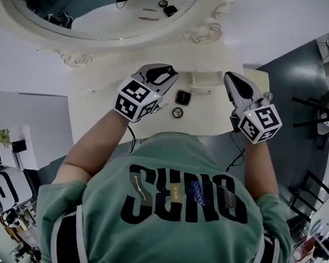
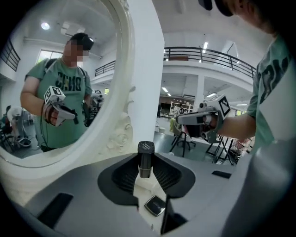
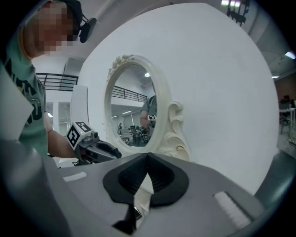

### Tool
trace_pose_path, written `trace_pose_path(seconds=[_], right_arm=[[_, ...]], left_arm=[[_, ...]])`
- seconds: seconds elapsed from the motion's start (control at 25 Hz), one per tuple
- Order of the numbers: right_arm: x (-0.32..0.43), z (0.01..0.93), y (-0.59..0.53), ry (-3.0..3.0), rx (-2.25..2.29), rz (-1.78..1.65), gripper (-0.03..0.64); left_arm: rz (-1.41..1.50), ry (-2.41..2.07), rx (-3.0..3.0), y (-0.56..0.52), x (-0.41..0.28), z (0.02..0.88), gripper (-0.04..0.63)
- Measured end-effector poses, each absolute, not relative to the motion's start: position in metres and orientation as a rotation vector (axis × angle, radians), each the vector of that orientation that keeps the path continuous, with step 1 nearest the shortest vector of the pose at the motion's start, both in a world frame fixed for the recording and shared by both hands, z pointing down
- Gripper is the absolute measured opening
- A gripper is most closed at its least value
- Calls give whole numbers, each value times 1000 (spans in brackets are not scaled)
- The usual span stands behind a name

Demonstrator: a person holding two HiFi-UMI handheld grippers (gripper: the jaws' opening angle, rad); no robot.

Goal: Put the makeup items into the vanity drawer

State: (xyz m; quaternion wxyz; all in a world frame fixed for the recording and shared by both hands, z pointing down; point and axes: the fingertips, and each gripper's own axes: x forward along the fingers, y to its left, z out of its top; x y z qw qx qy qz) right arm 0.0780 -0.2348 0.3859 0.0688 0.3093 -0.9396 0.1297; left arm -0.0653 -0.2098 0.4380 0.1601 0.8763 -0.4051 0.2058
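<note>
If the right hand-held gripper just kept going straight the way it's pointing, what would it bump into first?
Probably the carved scroll at the foot of the mirror frame; the right hand-held gripper points at it, though depth is hard to judge.

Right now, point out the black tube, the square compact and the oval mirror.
black tube (image 2: 145, 162): left gripper view, middle of its barrel.
square compact (image 1: 182, 97): head view, centre of its lid.
oval mirror (image 3: 132, 111): right gripper view, on the glass.
</note>
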Motion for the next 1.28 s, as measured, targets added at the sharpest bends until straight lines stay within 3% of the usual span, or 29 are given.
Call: trace_pose_path(seconds=[0.4,0.68,1.28], right_arm=[[204,461,-238,-2677,1130,546,11],[234,485,-228,-2651,1174,602,11],[232,480,-215,-2674,1171,585,11]], left_arm=[[803,-980,2517,-272,68,572,100],[884,-921,2505,-271,87,616,100],[952,-843,2513,-266,90,622,104]])
